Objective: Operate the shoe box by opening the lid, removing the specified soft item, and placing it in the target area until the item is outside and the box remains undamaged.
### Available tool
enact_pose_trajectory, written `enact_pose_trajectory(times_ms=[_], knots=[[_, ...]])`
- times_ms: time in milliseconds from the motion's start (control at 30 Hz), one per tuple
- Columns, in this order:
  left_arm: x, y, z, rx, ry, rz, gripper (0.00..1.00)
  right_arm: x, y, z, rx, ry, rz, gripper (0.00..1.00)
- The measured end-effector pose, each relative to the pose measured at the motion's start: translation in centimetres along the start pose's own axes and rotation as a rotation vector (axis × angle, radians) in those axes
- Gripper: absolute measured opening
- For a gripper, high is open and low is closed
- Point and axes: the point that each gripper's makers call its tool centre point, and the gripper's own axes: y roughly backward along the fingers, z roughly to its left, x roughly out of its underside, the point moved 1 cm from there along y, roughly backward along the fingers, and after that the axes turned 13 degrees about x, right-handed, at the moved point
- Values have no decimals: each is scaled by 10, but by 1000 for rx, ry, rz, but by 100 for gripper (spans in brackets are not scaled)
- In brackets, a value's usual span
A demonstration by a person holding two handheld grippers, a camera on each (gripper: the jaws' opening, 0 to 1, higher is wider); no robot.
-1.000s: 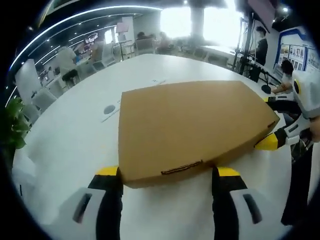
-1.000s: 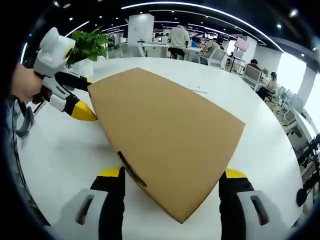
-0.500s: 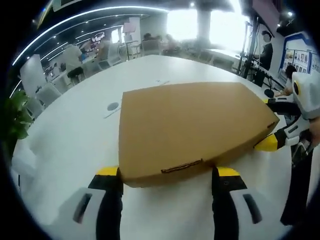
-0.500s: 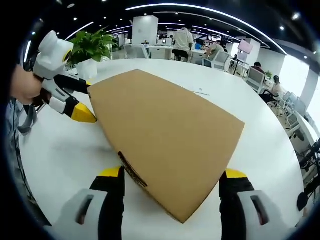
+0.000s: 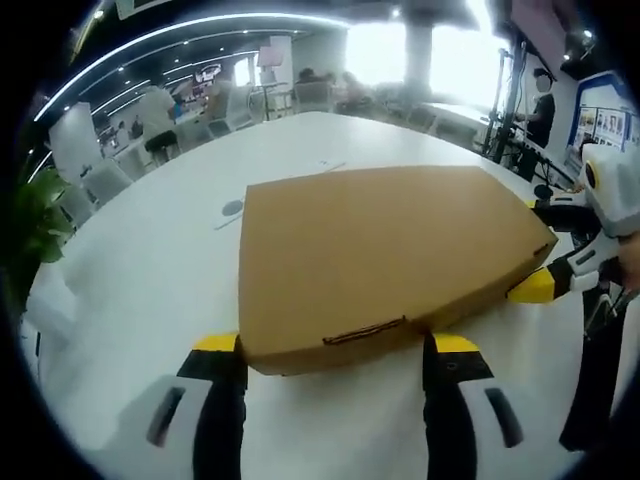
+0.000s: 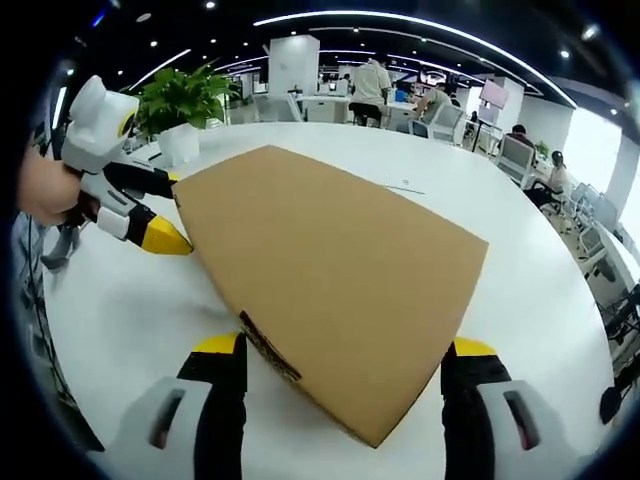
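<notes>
Left gripper view, from left to right. A potted plant (image 5: 25, 235) at the table's edge; office chairs (image 5: 95, 180) and people (image 5: 155, 110) behind. A round white table (image 5: 130, 290) carries a small round inset (image 5: 232, 208) and a thin dark object (image 5: 325, 168) too small to identify. The closed brown cardboard shoe box (image 5: 380, 250) lies flat at the table's middle, its lid down, a tuck slot (image 5: 365, 330) visible on the near edge. No brand, label or writing can be read on the box. The left gripper (image 5: 335, 350) stands with jaws wide, one yellow tip at either side of the near box edge, gripping nothing. At right, the right gripper (image 5: 545, 280) comes in, a yellow tip touching the box's side edge. Bright windows (image 5: 420, 50) and a blue wall display (image 5: 610, 125), its text illegible, close the room.

Right gripper view, from left to right. A hand (image 6: 45, 185) holds the left gripper (image 6: 160, 215), its yellow tip against the box corner. A leafy plant in a white pot (image 6: 180, 115) stands behind. The shoe box (image 6: 320, 270) lies with its near corner between the spread jaws of the right gripper (image 6: 340, 355), which clasp nothing. Beyond: a white pillar (image 6: 292, 65), a standing person (image 6: 372, 80), seated people (image 6: 550, 170) and ceiling light strips (image 6: 400, 20).
</notes>
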Motion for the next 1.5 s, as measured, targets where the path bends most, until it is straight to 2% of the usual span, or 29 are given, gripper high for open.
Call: enact_pose_trajectory(times_ms=[133,233,400,567,767,900,1100,1267,1500], knots=[[2,2,-2,-4,18,-16,72,1,0,0,-6,8,-4,81],[3,6,-5,13,47,-49,71,2,-2,-2,-5,53,-9,80],[5,6,-8,-2,61,-61,71,1,-2,-3,-23,53,2,80],[8,10,-13,-8,81,-98,71,1,-1,-2,-41,50,-2,81],[13,14,-18,-30,107,-106,71,2,1,0,-49,66,4,81],[16,18,-21,-40,121,-131,70,2,2,-2,-80,74,1,81],[18,20,-27,-62,141,-139,70,2,2,-4,-120,89,-5,80],[20,22,-28,-57,161,-138,68,4,8,-11,-163,91,-13,73],[24,24,-34,-76,183,-154,67,4,12,-9,-122,126,-23,70]])
